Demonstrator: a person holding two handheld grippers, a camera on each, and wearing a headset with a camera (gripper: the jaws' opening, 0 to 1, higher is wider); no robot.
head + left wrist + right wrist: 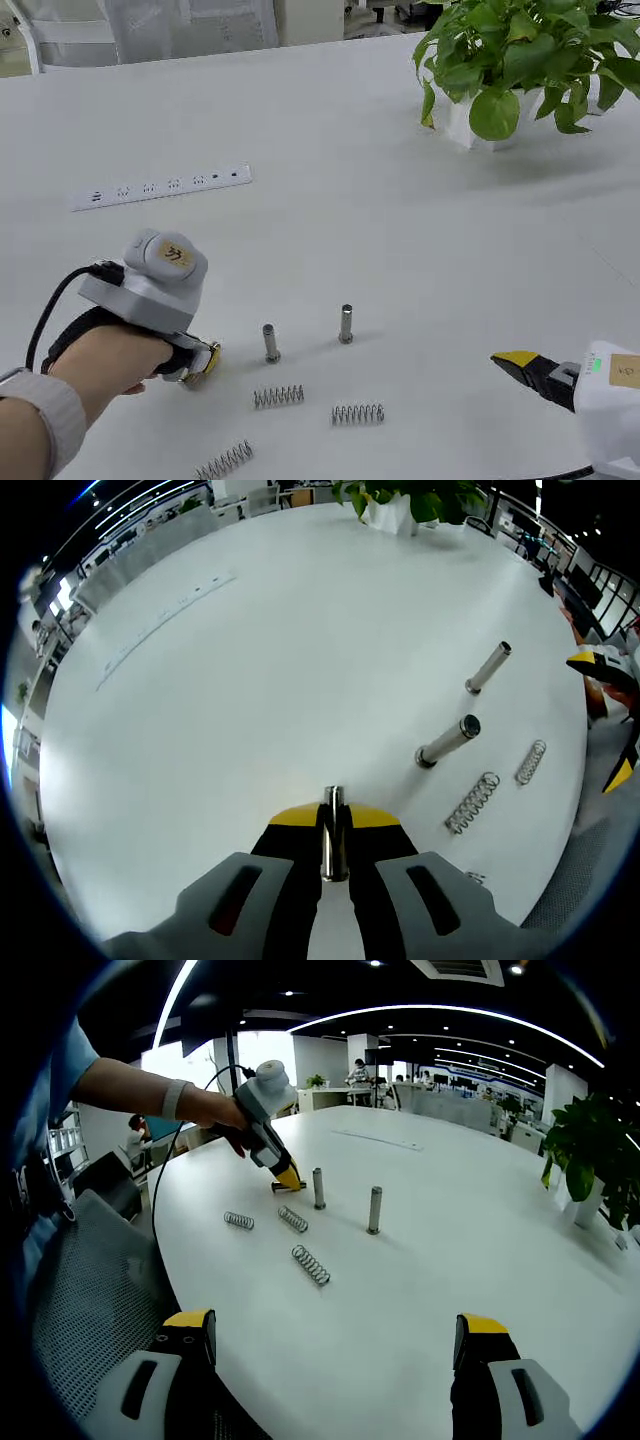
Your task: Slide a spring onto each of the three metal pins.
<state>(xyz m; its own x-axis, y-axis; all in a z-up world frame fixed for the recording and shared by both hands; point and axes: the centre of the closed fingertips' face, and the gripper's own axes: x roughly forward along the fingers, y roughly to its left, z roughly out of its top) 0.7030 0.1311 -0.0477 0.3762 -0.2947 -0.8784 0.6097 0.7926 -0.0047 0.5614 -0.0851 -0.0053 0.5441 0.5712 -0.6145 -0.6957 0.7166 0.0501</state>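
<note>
Left gripper (pixel 333 815): jaws clamped on held pin (pixel 333 840), low over table (pixel 400 230). Near pin (pixel 271 343), far pin (pixel 346 324): upright, bare. Left spring (pixel 225 461), middle spring (pixel 278 397), right spring (pixel 358 413): flat near pins. Right gripper (pixel 337 1325): jaws wide apart, holding nothing.

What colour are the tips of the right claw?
Yellow; the right claw shows it best in the right gripper view.

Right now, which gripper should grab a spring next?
Probably right: the right gripper has open, empty jaws facing the springs, while the left gripper is shut on a metal pin.
</note>
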